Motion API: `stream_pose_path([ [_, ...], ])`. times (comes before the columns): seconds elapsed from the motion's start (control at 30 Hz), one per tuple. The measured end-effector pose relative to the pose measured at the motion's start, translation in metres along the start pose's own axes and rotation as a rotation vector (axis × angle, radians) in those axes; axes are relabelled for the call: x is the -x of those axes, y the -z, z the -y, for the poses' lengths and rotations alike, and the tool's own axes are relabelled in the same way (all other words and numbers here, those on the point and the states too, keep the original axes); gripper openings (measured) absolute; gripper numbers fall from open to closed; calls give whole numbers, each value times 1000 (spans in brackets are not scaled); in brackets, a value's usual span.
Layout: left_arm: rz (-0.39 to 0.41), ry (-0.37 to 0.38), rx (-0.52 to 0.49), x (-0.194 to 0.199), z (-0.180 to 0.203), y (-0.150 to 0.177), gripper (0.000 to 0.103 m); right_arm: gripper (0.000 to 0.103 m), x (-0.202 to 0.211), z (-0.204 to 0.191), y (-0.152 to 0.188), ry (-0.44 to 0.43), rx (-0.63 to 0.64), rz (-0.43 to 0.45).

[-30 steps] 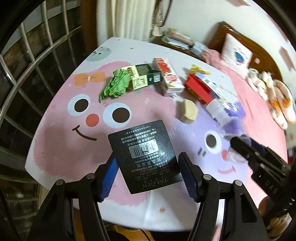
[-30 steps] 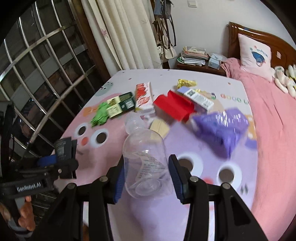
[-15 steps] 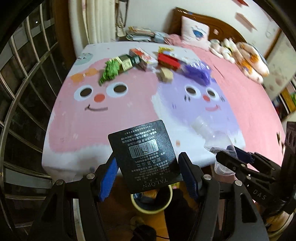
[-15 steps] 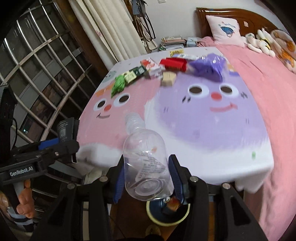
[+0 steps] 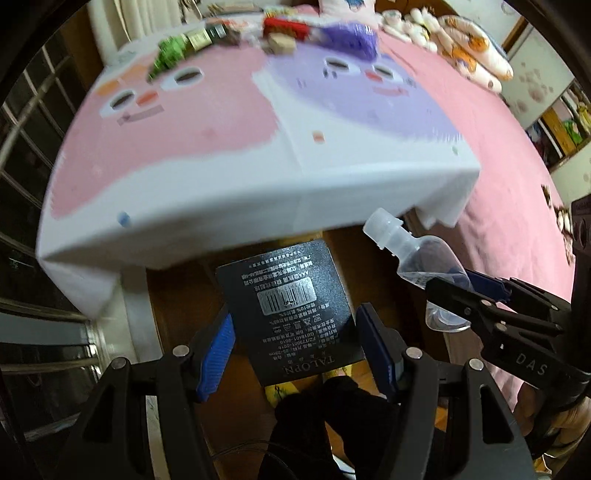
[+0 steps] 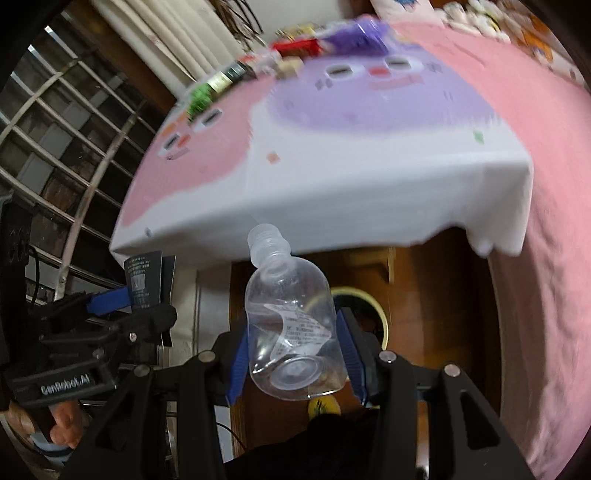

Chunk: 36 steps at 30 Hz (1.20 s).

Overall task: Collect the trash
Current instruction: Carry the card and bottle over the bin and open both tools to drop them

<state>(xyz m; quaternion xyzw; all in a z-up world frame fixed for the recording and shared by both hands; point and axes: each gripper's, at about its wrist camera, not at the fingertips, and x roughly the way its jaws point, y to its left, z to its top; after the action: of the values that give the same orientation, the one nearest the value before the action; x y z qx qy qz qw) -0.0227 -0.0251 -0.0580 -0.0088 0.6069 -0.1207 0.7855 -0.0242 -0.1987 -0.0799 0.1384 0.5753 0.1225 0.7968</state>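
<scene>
My left gripper (image 5: 295, 347) is shut on a flat black box (image 5: 286, 306) with a barcode label, held beyond the near edge of the table (image 5: 221, 206) over the wooden floor. To its right my right gripper (image 5: 454, 291) holds a clear plastic bottle (image 5: 417, 258). In the right wrist view the right gripper (image 6: 291, 354) is shut on that bottle (image 6: 291, 332), neck pointing away. Behind the bottle shows a round bin with a yellow-green rim (image 6: 373, 306). The left gripper (image 6: 122, 306) with the black box (image 6: 144, 280) is at the left.
More trash lies at the table's far end: green crumpled paper (image 5: 171, 51), a red box (image 5: 286, 26), a tan block (image 5: 282, 42), a purple bag (image 5: 351, 35). A pink bed (image 5: 517, 184) runs along the right, a window grille (image 6: 55, 129) on the left.
Both grippers pulled back from over the table to past its near edge and sank lower, still holding the box and the bottle. The floor and the bin came into view.
</scene>
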Motion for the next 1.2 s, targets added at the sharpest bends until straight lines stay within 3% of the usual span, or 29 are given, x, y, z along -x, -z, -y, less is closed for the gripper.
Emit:
stream_pose_path([
  [0.27,-118,-24,6,-110,9,27,64,45,-97,54,35,1,-100,-131],
  [0.53,-130,-80,-7,-220,12,42,65,46,-211,106,60,8,-175,-209],
  [0.57,-137,-87,-7,-231,12,44,66,48,-224,111,62,5,-184,-215],
  [0.63,-149,-103,-5,-250,9,48,78,48,-246,116,65,-9,-198,-223],
  [0.7,-146,-130,7,-261,6,48,92,48,-259,120,66,-12,-215,-228],
  [0.77,-143,-136,30,-268,0,48,96,52,-272,121,67,-29,-226,-233],
  [0.87,-125,-153,57,-267,-11,46,96,59,-276,115,68,-34,-198,-237],
  [1.2,-63,-179,121,-221,-32,41,96,60,-250,92,55,-49,-130,-230],
])
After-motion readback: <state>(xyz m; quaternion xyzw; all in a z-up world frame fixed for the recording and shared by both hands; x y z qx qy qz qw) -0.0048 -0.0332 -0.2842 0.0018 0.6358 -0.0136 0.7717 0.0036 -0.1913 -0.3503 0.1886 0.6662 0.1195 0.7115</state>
